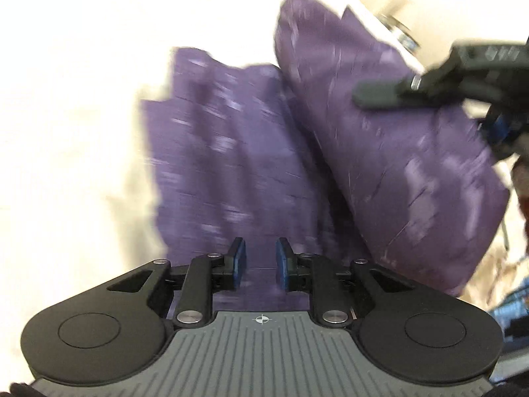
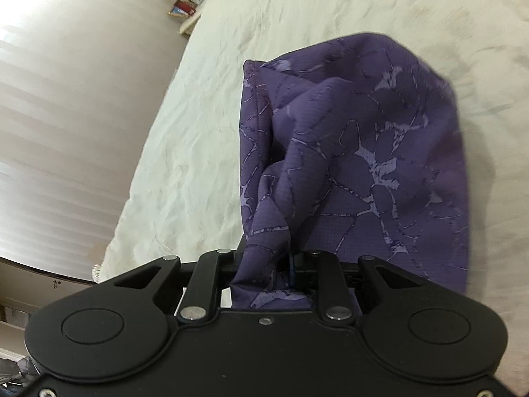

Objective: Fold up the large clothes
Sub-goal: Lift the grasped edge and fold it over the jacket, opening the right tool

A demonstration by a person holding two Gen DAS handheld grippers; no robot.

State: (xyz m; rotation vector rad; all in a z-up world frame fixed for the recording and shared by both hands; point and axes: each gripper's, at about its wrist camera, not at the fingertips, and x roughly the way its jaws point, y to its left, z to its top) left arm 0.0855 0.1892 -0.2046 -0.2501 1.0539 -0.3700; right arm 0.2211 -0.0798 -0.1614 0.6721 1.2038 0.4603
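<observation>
A purple garment with a pale crackle print lies partly bunched on a cream bed cover. My left gripper hovers over its near edge, blue pads apart; the fabric shows through the gap and I see no pad pressing on it. My right gripper is shut on a gathered bunch of the same garment, which rises in folds from its jaws and hangs lifted above the bed. In the left wrist view one right finger reaches across the raised part of the cloth at the upper right.
The cream bed cover spreads all round the garment. Its left edge runs beside a pale wall or blind. A small shelf with books and a clock stands at the far end. The left wrist view is motion-blurred.
</observation>
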